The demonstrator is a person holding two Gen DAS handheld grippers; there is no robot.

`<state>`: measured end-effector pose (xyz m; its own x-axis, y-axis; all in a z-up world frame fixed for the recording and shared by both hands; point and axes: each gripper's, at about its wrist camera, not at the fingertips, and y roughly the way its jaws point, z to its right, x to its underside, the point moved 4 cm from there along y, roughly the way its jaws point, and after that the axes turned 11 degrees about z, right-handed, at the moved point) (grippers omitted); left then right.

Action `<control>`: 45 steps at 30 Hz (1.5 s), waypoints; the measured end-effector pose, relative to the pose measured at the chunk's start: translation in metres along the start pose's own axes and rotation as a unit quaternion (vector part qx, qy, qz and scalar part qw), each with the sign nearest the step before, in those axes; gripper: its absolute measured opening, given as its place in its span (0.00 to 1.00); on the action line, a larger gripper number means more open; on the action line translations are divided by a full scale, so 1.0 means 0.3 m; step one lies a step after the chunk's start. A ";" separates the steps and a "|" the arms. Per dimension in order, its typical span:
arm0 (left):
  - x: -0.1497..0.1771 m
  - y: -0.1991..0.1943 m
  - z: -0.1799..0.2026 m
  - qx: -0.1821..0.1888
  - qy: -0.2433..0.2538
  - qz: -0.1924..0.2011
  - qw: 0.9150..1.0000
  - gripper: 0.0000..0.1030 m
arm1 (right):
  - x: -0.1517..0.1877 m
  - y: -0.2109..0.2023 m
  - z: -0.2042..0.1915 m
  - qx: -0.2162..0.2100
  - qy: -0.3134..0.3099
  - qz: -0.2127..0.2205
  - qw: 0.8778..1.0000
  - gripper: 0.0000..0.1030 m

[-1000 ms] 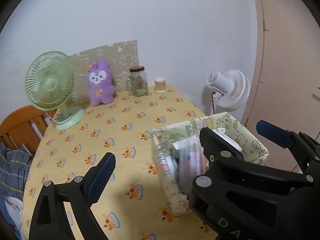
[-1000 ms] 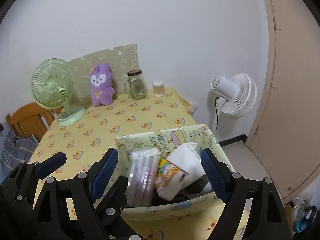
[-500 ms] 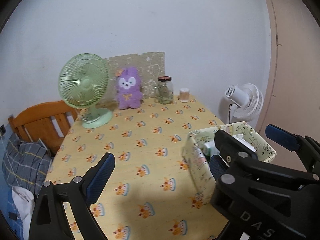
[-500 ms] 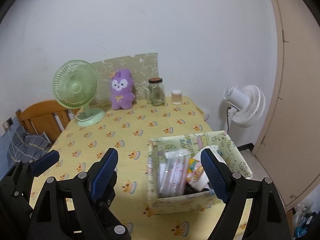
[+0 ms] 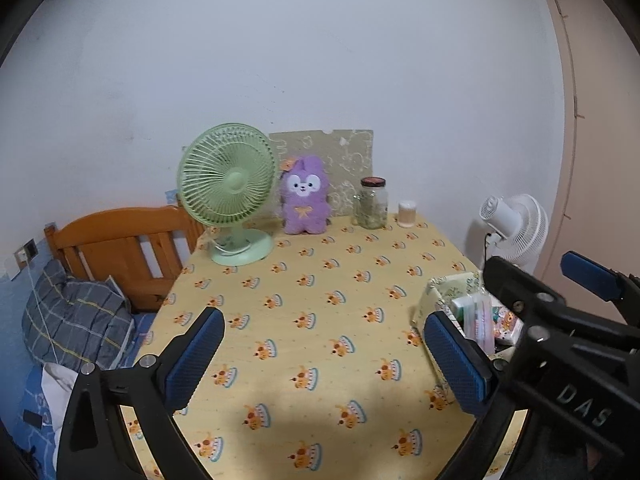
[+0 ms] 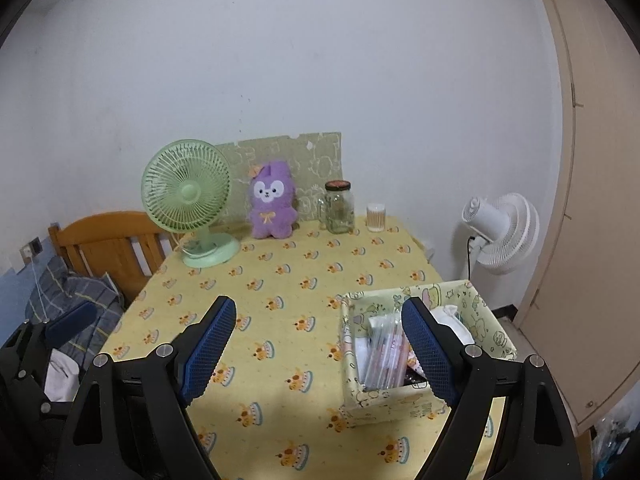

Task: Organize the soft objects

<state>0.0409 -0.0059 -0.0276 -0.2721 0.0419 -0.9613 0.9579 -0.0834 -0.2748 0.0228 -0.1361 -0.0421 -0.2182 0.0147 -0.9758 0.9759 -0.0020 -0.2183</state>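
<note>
A purple plush rabbit [image 5: 304, 200] [image 6: 272, 204] sits upright at the table's far edge, leaning on a patterned board. At the near right stands a yellow-green fabric box [image 6: 392, 404] [image 5: 434, 294] holding plastic-wrapped packets [image 6: 380, 356] and white soft packs. My left gripper [image 5: 326, 360] hovers over the bare tablecloth to the left of the box; its jaws are opening and nothing is between them. My right gripper [image 6: 318, 350] hangs open and empty, with its right finger in front of the box. Each gripper shows at the edge of the other's view.
A green desk fan [image 5: 228, 184] stands left of the plush, a glass jar [image 5: 373, 202] and a small container [image 5: 407, 213] to its right. Beyond the table's right edge are a white fan [image 6: 500, 232] and a door. A wooden headboard [image 5: 120, 240] and pillow lie left.
Both grippers have drawn back and up from the box, so more of the table shows. The left gripper's right finger has come into view, and its jaws stand a little wider.
</note>
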 end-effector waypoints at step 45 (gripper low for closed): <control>-0.044 -0.077 -0.061 -0.032 -0.039 0.037 0.998 1.00 | -0.036 -0.047 0.061 -0.005 -0.002 0.021 1.000 0.85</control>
<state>0.0241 0.0138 -0.0082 -0.2050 -0.0393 -0.9780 0.9787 -0.0195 -0.2044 0.0113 -0.1546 -0.0286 -0.1777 0.0108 -0.9840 0.9841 0.0075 -0.1776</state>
